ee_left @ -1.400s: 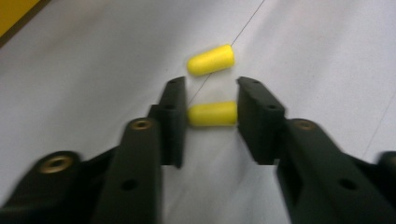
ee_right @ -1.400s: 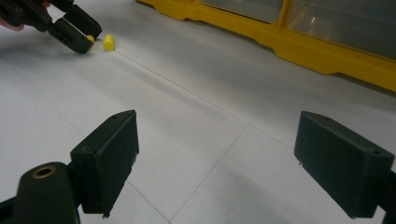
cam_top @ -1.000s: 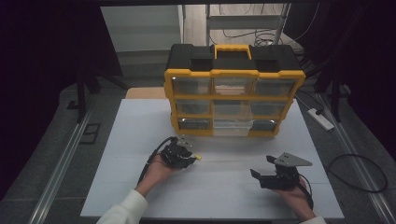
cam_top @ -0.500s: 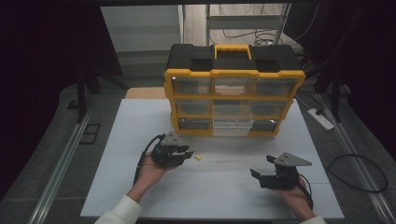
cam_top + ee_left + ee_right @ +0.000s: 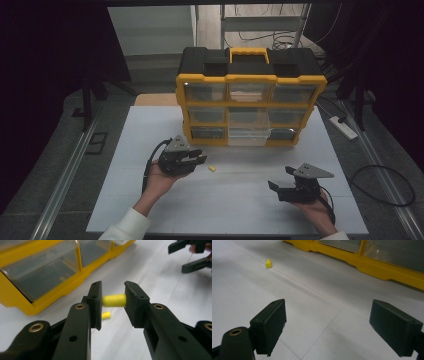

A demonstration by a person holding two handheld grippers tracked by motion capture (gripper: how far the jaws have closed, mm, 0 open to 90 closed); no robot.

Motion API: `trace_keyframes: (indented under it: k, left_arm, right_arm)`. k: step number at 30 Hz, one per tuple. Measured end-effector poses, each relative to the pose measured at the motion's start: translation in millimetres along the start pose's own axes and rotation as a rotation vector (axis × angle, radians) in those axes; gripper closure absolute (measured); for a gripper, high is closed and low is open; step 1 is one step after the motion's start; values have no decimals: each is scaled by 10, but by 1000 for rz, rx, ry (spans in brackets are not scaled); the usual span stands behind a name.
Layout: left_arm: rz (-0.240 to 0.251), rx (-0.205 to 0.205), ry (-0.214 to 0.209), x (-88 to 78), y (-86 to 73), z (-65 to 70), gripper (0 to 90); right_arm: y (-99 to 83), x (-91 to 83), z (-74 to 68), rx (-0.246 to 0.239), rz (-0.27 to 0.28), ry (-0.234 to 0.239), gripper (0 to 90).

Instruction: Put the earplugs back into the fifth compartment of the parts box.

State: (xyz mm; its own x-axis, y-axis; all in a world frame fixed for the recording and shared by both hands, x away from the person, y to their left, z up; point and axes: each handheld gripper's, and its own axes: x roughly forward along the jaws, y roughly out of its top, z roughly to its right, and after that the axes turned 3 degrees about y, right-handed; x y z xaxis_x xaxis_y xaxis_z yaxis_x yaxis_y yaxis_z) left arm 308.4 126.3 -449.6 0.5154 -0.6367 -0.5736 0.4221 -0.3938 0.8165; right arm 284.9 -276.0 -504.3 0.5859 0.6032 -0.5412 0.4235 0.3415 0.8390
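Jaws of the left gripper [image 5: 113,301] are clamped on a small yellow plug [image 5: 113,300], which sits crosswise between the two black pads near their tips, lifted off the table. In the high view this left gripper [image 5: 197,160] is held in the left hand [image 5: 162,175], just in front of the lower left corner of the organizer box.

Largest in the scene is the white table [image 5: 150,130], and on its far half stands the yellow and black organizer box [image 5: 250,67] with clear drawers and a yellow handle on top. A middle drawer in the bottom row [image 5: 248,134] stands pulled out toward the near side.

On the near right, the right gripper [image 5: 280,186] rests low over the table with its jaws spread wide apart and nothing between them.

A second yellow plug [image 5: 212,169] lies on the table just right of the left gripper's tips, well left of the right gripper.
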Motion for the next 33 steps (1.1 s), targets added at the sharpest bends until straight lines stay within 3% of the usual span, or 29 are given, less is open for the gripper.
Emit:
trace_keyframes:
  k: [13,33]
  left_arm:
    - [94,-7,-13,-158,324,-25,676]
    - [140,15,-45,-118,782,-5,677]
  right_arm:
    - [0,3,1,0,0,-1,148]
    - [0,6,4,3,0,1,148]
